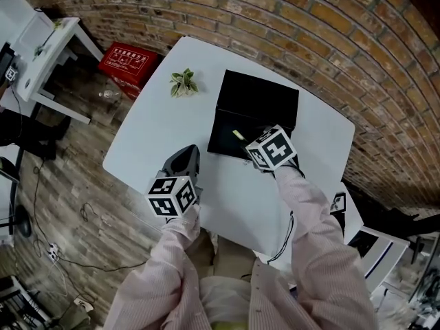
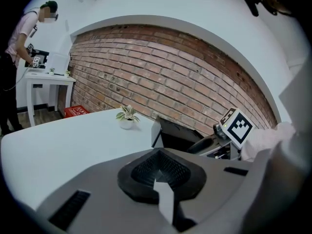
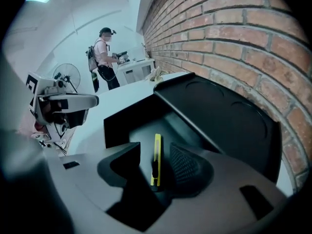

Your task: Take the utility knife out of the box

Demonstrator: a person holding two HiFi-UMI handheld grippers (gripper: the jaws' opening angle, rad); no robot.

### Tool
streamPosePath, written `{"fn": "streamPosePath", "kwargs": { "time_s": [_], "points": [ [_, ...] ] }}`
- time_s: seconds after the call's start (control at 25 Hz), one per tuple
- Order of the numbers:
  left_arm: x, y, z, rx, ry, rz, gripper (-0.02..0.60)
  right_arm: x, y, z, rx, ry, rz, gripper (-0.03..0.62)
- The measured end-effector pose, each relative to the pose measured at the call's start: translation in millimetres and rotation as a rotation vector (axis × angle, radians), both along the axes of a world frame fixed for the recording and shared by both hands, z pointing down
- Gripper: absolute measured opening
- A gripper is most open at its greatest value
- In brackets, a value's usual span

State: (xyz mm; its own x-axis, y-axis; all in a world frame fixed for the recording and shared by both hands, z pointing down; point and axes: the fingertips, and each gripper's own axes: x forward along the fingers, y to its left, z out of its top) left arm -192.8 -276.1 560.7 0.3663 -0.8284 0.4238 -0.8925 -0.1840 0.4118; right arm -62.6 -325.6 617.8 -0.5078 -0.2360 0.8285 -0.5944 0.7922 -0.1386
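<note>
A black box lies open on the white table, its lid folded back toward the brick wall. Inside it lies the yellow utility knife. My right gripper reaches into the box. In the right gripper view its jaws stand open on either side of the knife, not clamped on it; the gripper sits just over the box floor. My left gripper hovers over the table in front of the box, shut and empty.
A small potted plant stands on the table left of the box. On the floor to the left are a red crate and a white desk. A person stands at that desk.
</note>
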Motion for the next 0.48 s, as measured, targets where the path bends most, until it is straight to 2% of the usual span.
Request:
{"fn": "streamPosePath", "kwargs": {
  "time_s": [0.4,0.48],
  "points": [
    [3,-5,10,-0.02,0.011,0.018,-0.003,-3,-1,23,-0.056,0.102,-0.051,0.188],
    [4,-6,11,-0.023,0.014,0.021,-0.004,-1,-3,25,-0.044,0.13,-0.064,0.148]
  ]
}}
